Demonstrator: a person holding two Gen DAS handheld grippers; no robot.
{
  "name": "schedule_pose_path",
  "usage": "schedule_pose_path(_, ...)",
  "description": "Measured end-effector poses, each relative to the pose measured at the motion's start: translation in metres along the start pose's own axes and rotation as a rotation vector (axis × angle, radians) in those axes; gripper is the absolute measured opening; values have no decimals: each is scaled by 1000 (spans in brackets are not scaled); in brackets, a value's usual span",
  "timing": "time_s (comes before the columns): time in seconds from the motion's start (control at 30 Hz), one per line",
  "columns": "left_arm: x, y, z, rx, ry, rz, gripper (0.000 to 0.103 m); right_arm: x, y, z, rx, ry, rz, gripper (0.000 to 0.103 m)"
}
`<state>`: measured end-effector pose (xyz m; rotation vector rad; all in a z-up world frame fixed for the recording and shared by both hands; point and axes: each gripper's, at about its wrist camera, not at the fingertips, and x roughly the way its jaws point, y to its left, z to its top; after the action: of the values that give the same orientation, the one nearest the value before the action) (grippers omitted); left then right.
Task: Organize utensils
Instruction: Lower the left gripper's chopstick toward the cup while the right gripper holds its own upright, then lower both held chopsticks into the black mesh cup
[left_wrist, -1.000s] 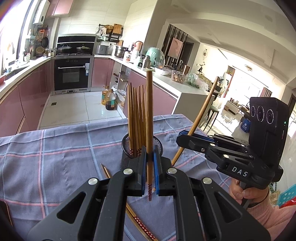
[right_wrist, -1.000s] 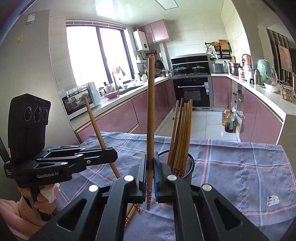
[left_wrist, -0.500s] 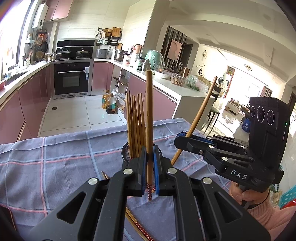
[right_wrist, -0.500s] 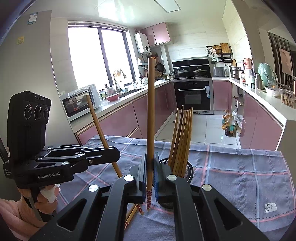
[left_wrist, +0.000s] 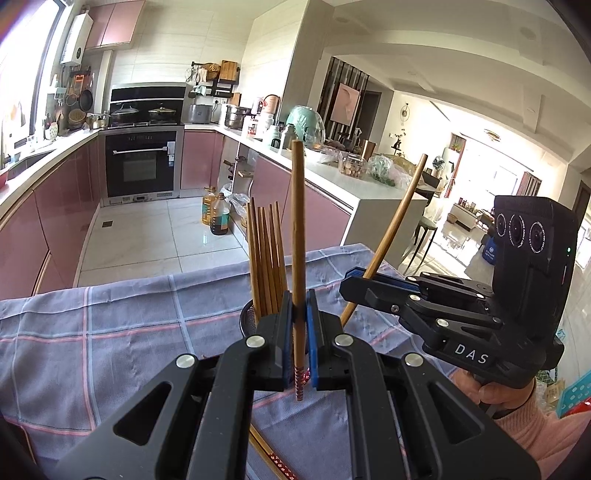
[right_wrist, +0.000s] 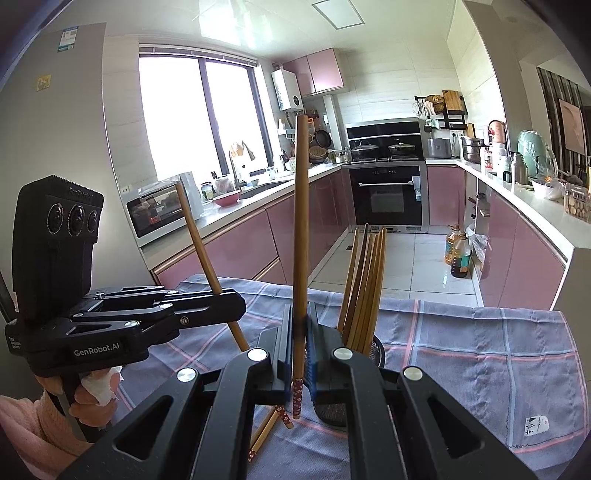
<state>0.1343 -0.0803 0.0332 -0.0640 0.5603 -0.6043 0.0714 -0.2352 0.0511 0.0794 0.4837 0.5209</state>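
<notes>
while the checked tablecloth (left_wrist: 110, 332) spreads over the whole table, the work sits at the black mesh holder (right_wrist: 373, 354) near its middle, and each gripper carries one chopstick toward it. the left gripper (left_wrist: 298, 354) has its jaws pinched tight on a chopstick (left_wrist: 297, 236) held upright just in front of the holder; the right gripper (right_wrist: 298, 354) is likewise clamped on its own chopstick (right_wrist: 300, 221), with the holder just to its right. to do this step well, i'd judge each stick should be raised until its patterned tip clears the rim, brought over the opening one at a time so the two grippers do not crowd each other, kept near vertical, and let go only once the tip is well inside, beside the standing bundle (left_wrist: 266, 258) and not on top of it. counted: two held chopsticks, one per gripper; about six standing in the holder, though they overlap; at least two loose chopsticks (right_wrist: 271, 424) lying on the cloth; one holder.
</notes>
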Motion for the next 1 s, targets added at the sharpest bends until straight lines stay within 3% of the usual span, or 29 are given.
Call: schedule_pose_path(1.0,4,-8,30,0,-58,17,7,2,-6,24,-20,-44,-28,6)
